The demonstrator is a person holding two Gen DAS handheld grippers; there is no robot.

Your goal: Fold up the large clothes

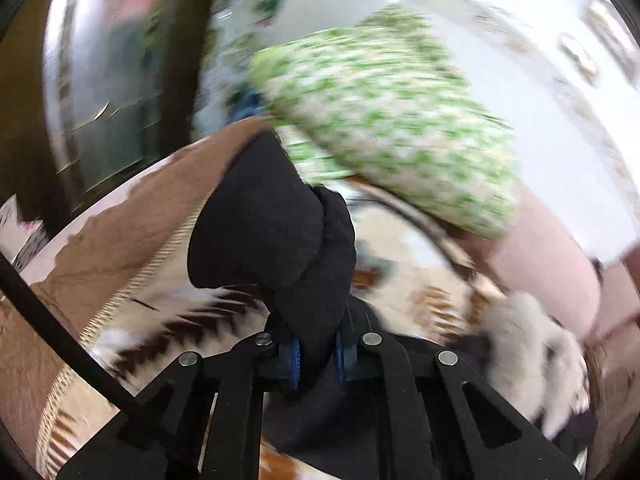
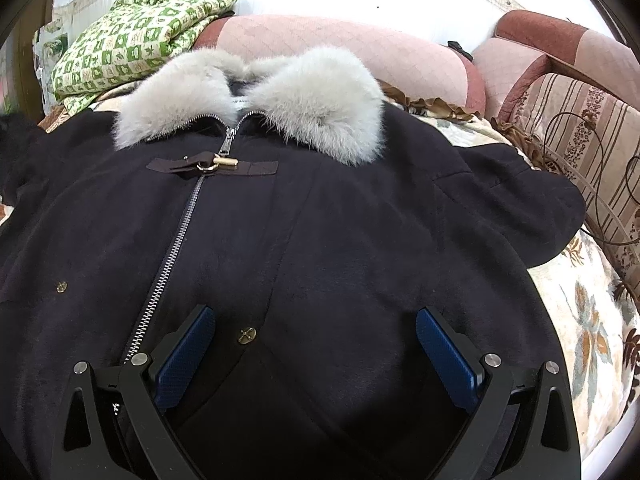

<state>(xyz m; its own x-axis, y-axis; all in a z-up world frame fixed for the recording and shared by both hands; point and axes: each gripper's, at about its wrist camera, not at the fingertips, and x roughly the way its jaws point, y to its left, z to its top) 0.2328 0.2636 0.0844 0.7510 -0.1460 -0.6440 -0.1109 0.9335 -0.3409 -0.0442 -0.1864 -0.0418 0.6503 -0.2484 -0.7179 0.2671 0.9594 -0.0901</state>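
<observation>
A black coat (image 2: pixel 320 240) with a grey fur collar (image 2: pixel 256 100) and a silver zip lies front up on a patterned bedspread. My right gripper (image 2: pixel 316 344) is open just above the coat's chest, its blue pads wide apart and empty. In the blurred left wrist view my left gripper (image 1: pixel 318 354) is shut on a bunched black sleeve (image 1: pixel 272 232) of the coat, lifted above the bedspread. The fur collar (image 1: pixel 528 356) shows at the lower right there.
A green and white patterned quilt (image 2: pixel 136 36) is piled at the back left, also seen in the left wrist view (image 1: pixel 384 120). Pink padded cushions (image 2: pixel 320 44) line the back, a striped pillow (image 2: pixel 580 136) with a cable lies right. The floral bedspread (image 2: pixel 588 320) extends right.
</observation>
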